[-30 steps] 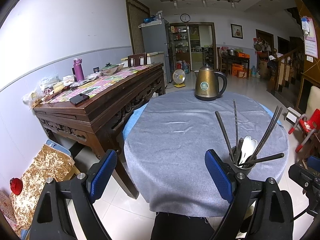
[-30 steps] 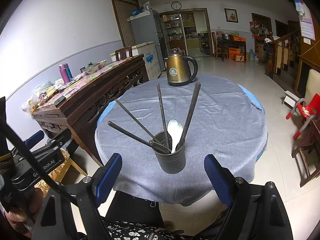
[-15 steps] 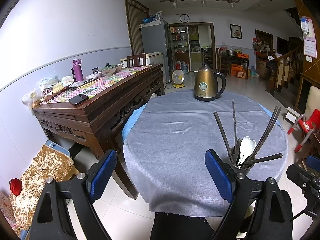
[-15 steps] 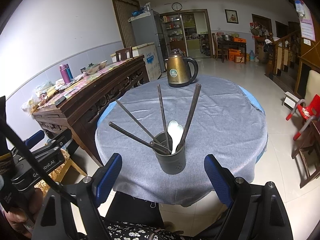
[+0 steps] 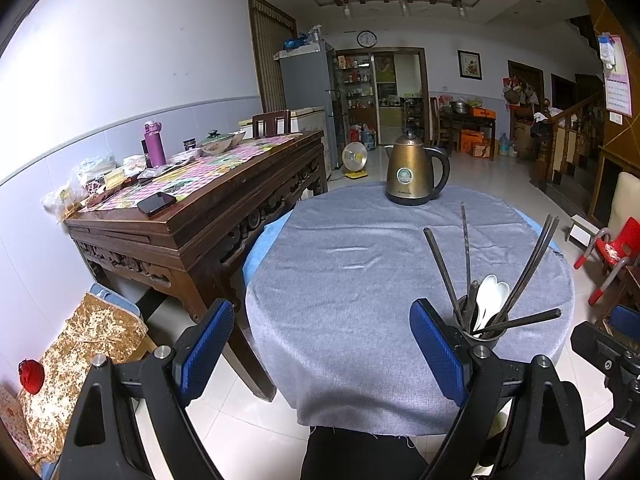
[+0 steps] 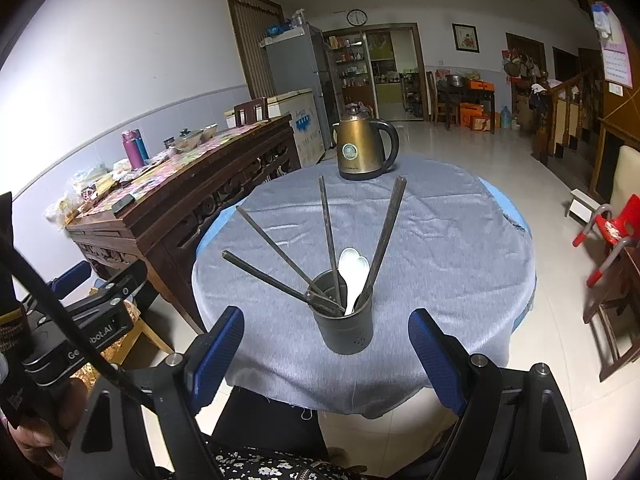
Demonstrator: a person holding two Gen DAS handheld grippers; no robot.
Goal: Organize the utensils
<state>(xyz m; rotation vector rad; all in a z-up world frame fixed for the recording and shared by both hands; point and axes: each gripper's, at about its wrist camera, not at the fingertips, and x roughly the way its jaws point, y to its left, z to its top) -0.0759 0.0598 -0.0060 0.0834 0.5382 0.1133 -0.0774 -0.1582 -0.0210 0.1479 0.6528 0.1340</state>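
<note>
Two grippers stand with jaws apart and empty — the right gripper (image 6: 325,350) frames the dark utensil holder (image 6: 347,326) at lower centre, chopsticks (image 6: 383,240) fanning upward, while the left gripper (image 5: 322,344) sees it lower right.

Clearly a home, an open living and dining room. Round clothed table (image 5: 360,280) with kettle (image 5: 412,172), carved sideboard (image 5: 224,216) against the wall, fridge (image 5: 308,80), clock (image 5: 367,38), stairs (image 5: 576,132), child's red chair (image 5: 612,248).
</note>
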